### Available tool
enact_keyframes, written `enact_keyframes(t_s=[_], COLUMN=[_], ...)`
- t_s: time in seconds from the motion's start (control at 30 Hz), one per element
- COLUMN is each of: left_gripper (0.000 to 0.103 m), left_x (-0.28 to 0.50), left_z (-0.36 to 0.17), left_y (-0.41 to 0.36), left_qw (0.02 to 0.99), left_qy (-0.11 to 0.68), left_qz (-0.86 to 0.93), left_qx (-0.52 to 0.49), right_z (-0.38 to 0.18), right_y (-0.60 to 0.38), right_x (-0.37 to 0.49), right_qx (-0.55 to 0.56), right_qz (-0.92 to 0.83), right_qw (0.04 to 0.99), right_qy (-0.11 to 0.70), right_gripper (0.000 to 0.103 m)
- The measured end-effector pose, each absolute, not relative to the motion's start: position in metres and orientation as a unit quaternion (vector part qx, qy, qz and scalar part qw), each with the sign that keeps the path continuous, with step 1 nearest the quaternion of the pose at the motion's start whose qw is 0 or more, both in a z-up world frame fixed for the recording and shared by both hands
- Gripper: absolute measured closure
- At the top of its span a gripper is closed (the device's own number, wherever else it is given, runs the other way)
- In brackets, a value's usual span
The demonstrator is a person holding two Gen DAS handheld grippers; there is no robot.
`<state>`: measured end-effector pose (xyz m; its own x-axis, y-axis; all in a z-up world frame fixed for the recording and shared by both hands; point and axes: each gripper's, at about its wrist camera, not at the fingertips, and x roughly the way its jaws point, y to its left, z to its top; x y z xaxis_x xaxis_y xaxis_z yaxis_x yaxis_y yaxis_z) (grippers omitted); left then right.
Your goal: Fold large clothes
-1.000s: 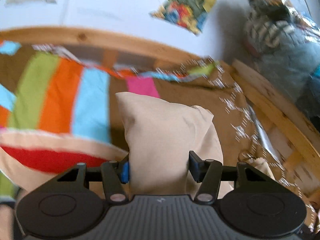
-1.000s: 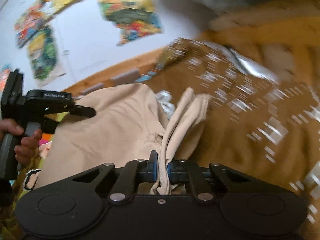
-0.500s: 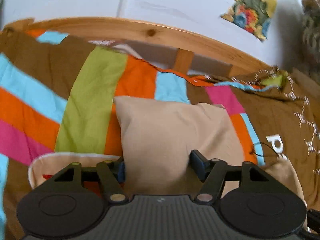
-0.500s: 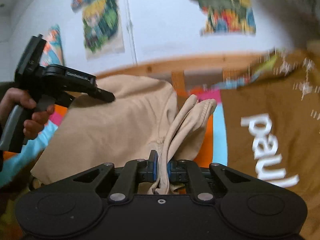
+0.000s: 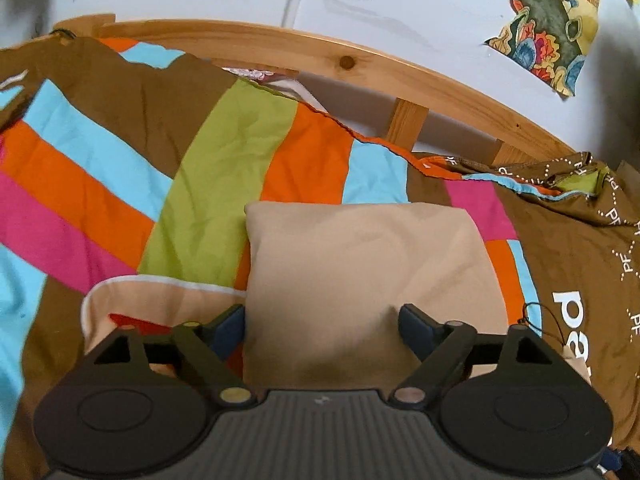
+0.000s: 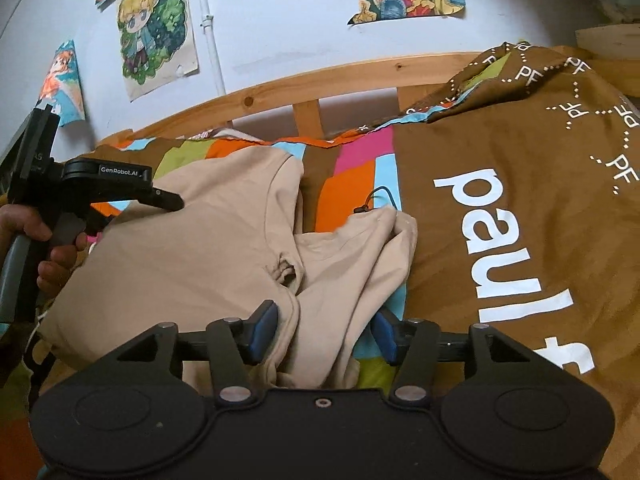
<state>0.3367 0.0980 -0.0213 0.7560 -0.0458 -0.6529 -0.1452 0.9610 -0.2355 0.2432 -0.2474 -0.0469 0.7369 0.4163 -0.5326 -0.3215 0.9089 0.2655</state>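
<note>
Both hand-held grippers just opened | left wide, right partway; garment released onto bed | fold laid.

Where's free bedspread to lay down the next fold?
Free: striped bedspread left of the beige garment, up to the wooden bed rail; and the brown lettered area right of it. Crowded: the middle, where the left gripper and right gripper straddle the garment, jaws just opening.
</note>
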Motion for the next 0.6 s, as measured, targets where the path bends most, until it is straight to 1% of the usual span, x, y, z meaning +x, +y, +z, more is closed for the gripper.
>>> enact_keyframes(t_s=[0.07,0.17,0.3,0.4,0.47,0.6], left_gripper=[0.014,0.009,0.004,0.001,0.001,0.001], left_x=[0.331,0.318,0.295,0.273,0.254,0.213], left_z=[-0.016,-0.003,0.018,0.033,0.044,0.062], left_y=[0.094,0.087,0.076,0.070,0.068,0.068], left_qw=[0.928,0.929,0.935,0.941,0.945,0.951], left_qy=[0.350,0.349,0.336,0.321,0.310,0.290], left_qz=[0.031,0.035,0.031,0.026,0.022,0.017], left_qx=[-0.127,-0.118,-0.111,-0.104,-0.102,-0.108], right_z=[-0.044,-0.039,-0.028,-0.016,-0.006,0.014], right_y=[-0.249,-0.253,-0.257,-0.259,-0.260,-0.263], right_x=[0.241,0.238,0.232,0.225,0.219,0.205], right_qx=[0.081,0.086,0.091,0.092,0.094,0.100], right_qz=[0.195,0.189,0.184,0.186,0.186,0.183], right_qw=[0.930,0.932,0.937,0.942,0.945,0.950], right_qy=[0.302,0.297,0.284,0.265,0.253,0.234], right_gripper=[0.044,0.041,0.032,0.025,0.023,0.013])
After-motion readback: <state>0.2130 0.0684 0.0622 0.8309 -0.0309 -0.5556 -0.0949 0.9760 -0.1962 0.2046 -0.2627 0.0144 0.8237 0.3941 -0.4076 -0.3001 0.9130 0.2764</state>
